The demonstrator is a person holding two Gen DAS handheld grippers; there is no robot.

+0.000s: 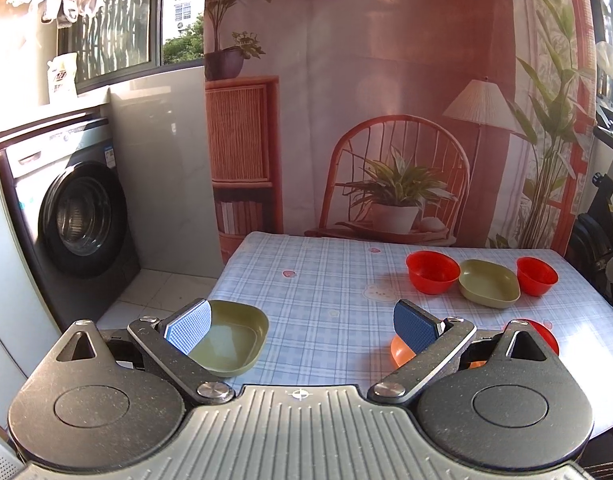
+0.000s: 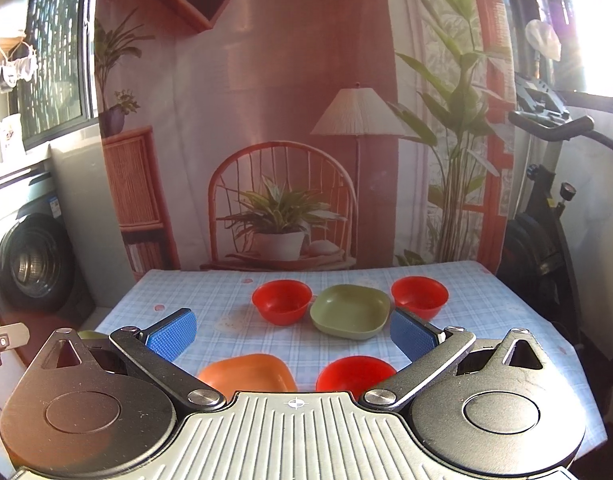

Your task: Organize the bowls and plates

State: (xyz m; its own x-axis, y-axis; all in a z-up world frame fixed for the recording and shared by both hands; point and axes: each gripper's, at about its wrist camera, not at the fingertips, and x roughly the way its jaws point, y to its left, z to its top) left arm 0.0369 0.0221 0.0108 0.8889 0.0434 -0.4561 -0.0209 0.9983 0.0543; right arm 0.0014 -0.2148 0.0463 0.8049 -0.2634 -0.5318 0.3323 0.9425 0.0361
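My left gripper (image 1: 302, 330) is open and empty above the near left of the table. A green square plate (image 1: 230, 340) lies just beyond its left finger. An orange plate (image 1: 400, 350) and a red bowl (image 1: 544, 334) peek out behind its right finger. Two red bowls (image 1: 432, 272) (image 1: 536, 275) flank a second green plate (image 1: 488, 282) at the far right. My right gripper (image 2: 292, 338) is open and empty above the orange plate (image 2: 250, 372) and the near red bowl (image 2: 356, 372). Beyond stand a red bowl (image 2: 281, 301), the green plate (image 2: 349, 311) and another red bowl (image 2: 419, 296).
The table has a blue checked cloth (image 1: 314, 280). A washing machine (image 1: 66, 208) stands on the floor to the left. An exercise bike (image 2: 546, 208) stands to the right. A printed backdrop (image 2: 286, 120) hangs behind the far table edge.
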